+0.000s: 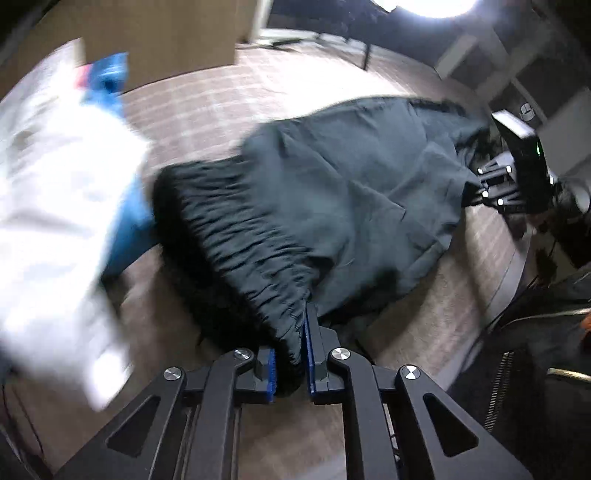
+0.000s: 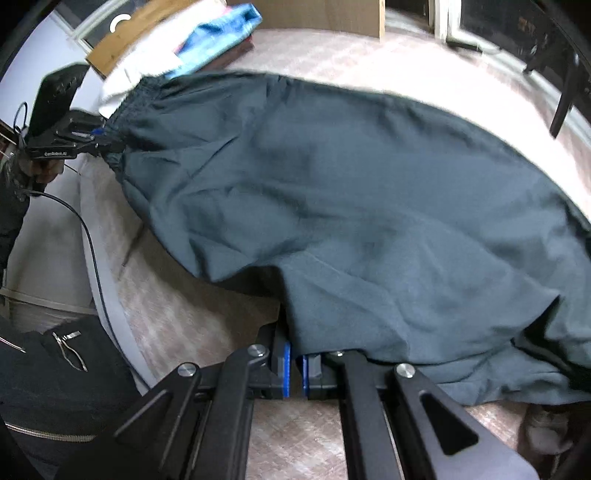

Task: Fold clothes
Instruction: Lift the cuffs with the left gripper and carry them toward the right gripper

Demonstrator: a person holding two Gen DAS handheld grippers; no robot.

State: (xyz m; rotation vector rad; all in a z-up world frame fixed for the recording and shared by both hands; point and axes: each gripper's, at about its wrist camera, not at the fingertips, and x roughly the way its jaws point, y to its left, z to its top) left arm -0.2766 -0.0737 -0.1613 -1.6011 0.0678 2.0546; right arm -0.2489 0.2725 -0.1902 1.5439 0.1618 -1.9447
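Note:
A dark teal-grey garment (image 1: 332, 192) with a gathered elastic waistband lies stretched over a pinkish bed cover. My left gripper (image 1: 290, 363) is shut on the waistband (image 1: 258, 258) at its near end. In the right wrist view the same garment (image 2: 351, 206) spreads wide, and my right gripper (image 2: 294, 365) is shut on its lower edge, the cloth draped over the right finger. The left gripper (image 2: 92, 142) shows far left in that view, pinching the waistband. The right gripper (image 1: 495, 184) shows at the garment's far end in the left wrist view.
A stack of folded clothes, white (image 1: 48, 192) and blue (image 1: 107, 77), lies left of the garment; it also shows at top in the right wrist view (image 2: 218, 33). A cardboard box (image 1: 166, 37) stands behind. The bed edge (image 2: 110, 306) and a black jacket (image 2: 55, 373) are at left.

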